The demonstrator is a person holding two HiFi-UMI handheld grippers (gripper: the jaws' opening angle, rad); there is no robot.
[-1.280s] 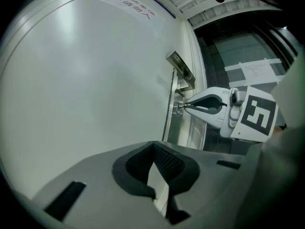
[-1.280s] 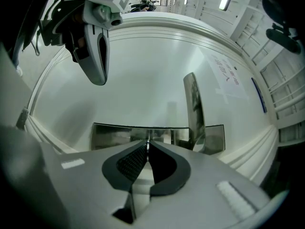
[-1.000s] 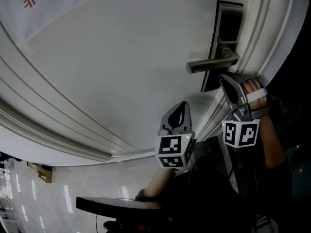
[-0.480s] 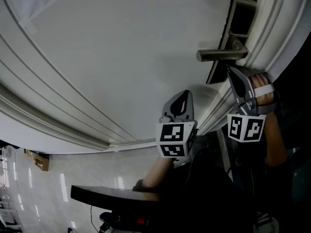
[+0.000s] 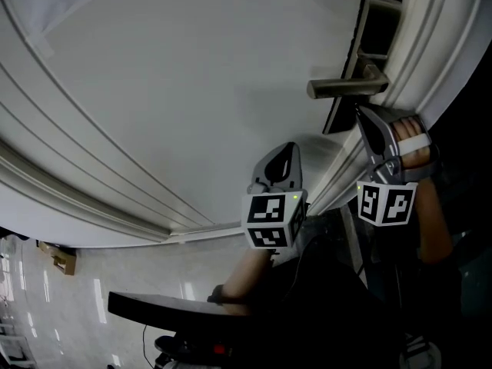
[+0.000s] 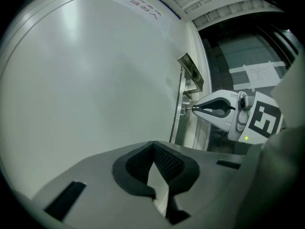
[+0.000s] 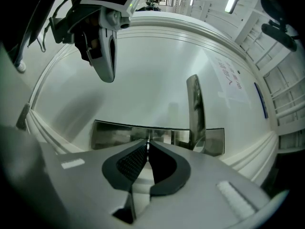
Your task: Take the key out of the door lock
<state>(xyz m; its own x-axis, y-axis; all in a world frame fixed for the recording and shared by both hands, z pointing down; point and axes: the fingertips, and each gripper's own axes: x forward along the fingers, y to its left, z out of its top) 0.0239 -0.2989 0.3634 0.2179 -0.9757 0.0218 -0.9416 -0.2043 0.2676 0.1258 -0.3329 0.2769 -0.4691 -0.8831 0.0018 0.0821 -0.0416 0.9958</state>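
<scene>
The left hand-held gripper (image 6: 153, 144) had its ribbed dark pads pressed together on nothing, held apart from the lock. The right hand-held gripper (image 7: 147, 146) pinched the thin flat key (image 7: 147, 140) — seated in the long brushed-metal lock plate (image 7: 114, 135), beside the slim lever handle (image 7: 194, 109). Beyond spread the smooth white door (image 5: 192, 91) with its stepped mouldings.

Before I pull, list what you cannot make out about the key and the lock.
- Key: in the right gripper view only a thin sliver shows between the right gripper's shut pads; how deep it sits is hidden.
- Keyhole: in the head view the right gripper covers it; in the left gripper view it is too small.
- Lock plate: in the right gripper view the jaws cover its lower edge.
</scene>
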